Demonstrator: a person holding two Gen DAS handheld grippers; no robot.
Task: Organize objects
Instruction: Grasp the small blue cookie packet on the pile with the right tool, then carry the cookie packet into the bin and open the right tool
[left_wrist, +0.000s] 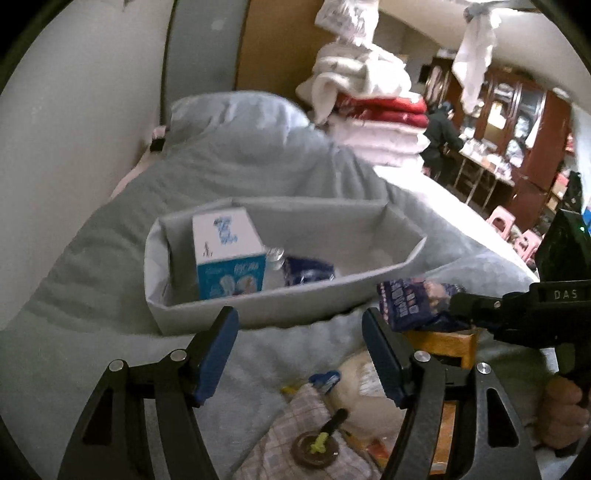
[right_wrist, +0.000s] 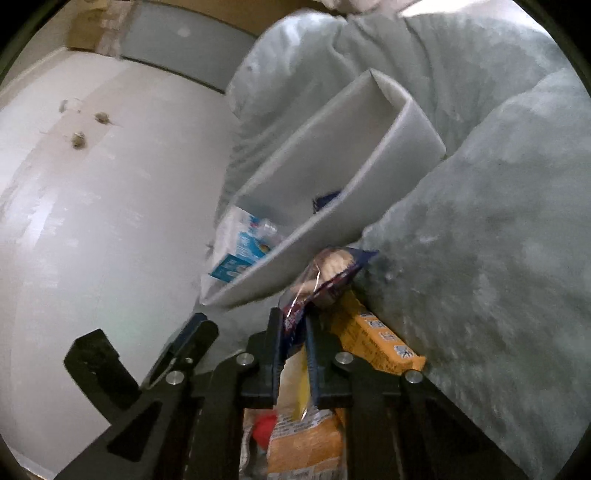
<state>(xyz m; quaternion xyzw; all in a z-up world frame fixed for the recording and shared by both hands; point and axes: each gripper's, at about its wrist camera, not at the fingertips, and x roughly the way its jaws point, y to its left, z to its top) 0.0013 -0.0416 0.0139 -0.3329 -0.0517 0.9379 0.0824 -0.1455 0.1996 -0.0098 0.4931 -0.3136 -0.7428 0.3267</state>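
Observation:
A grey fabric storage bin (left_wrist: 258, 301) sits on a grey-blue blanket; it also shows in the right wrist view (right_wrist: 325, 236). Inside it are a blue-and-white carton (left_wrist: 231, 258), a small bottle (left_wrist: 275, 256) and a dark blue packet (left_wrist: 308, 269). My left gripper (left_wrist: 299, 354) is open and empty, just in front of the bin's near wall. My right gripper (right_wrist: 293, 347) is shut on a dark blue snack packet (right_wrist: 325, 277), held beside the bin's right end; the packet shows in the left wrist view (left_wrist: 413, 301).
On the blanket near me lie a yellow-orange box (right_wrist: 373, 343), an orange snack bag (right_wrist: 306, 443), a checked cloth (left_wrist: 295, 435) and a round dark item (left_wrist: 314, 446). Stacked folded bedding (left_wrist: 373, 122) stands behind. A white wall (right_wrist: 92, 221) is at the left.

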